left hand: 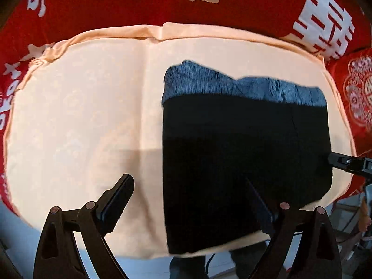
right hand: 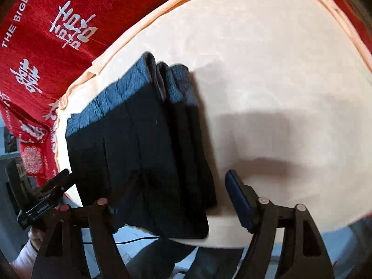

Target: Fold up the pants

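Red bedding (left hand: pixel 116 11) frames a peach cloth (left hand: pixel 81 116), and the pants (left hand: pixel 244 151) lie folded on its right half. Left gripper (left hand: pixel 188 197) hangs spread wide above them; right gripper (right hand: pixel 183 193) gapes too, holding nothing.

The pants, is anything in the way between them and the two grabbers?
Nothing visible. The folded dark pants lie on the peach cloth, right under both open grippers. The left gripper and the right gripper each have one finger over the pants, with nothing between.
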Demonstrator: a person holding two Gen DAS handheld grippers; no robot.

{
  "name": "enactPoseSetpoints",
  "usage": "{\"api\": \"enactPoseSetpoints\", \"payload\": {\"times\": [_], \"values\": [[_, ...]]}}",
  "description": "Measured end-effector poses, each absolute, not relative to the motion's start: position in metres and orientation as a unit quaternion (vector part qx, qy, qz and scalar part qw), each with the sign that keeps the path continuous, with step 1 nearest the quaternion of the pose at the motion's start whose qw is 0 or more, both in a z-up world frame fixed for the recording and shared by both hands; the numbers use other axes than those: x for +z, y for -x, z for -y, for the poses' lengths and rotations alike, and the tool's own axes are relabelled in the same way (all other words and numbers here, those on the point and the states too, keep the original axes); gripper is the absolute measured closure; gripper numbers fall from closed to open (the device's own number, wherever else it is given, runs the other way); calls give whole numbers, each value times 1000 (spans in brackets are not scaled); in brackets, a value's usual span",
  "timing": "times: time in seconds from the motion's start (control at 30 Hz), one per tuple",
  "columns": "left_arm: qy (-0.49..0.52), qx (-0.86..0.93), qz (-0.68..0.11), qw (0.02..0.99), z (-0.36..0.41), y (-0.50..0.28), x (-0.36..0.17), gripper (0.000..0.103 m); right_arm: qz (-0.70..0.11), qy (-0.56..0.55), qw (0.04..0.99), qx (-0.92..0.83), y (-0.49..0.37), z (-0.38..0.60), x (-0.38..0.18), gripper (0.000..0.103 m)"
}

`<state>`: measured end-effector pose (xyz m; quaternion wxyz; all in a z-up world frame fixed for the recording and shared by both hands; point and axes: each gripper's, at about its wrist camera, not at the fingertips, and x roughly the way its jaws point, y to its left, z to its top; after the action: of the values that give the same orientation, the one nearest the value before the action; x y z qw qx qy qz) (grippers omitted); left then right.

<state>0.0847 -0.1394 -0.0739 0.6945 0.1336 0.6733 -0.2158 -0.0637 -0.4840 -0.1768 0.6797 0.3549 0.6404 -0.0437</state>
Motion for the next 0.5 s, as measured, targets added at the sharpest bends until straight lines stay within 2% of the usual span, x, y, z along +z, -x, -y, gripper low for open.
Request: {"api": "enactPoseSetpoints", "payload": {"times": [0.13,0.23,0.27,0.3,0.33,0.5], "values": [[-163,-204,-672,693,128,-63,-66,8,-650,-323,684,-75,84,468,-160,23],[-154,-212,-676,689,118,-49,-52,8,-652,-272,701,-99,97,453,-142,15],[-153,-213,-674,690,115,-44,-46,6,-650,-259,707,-106,100,448,-135,11],[-155,-214,-673,691,113,-40,-41,0,-648,-253,710,-111,102,445,-129,3],[-156,-215,-670,693,111,-36,-34,0,-644,-251,714,-114,105,442,-123,0],[-165,-215,-668,693,106,-20,-15,0,-633,-258,720,-121,114,424,-96,0]]}}
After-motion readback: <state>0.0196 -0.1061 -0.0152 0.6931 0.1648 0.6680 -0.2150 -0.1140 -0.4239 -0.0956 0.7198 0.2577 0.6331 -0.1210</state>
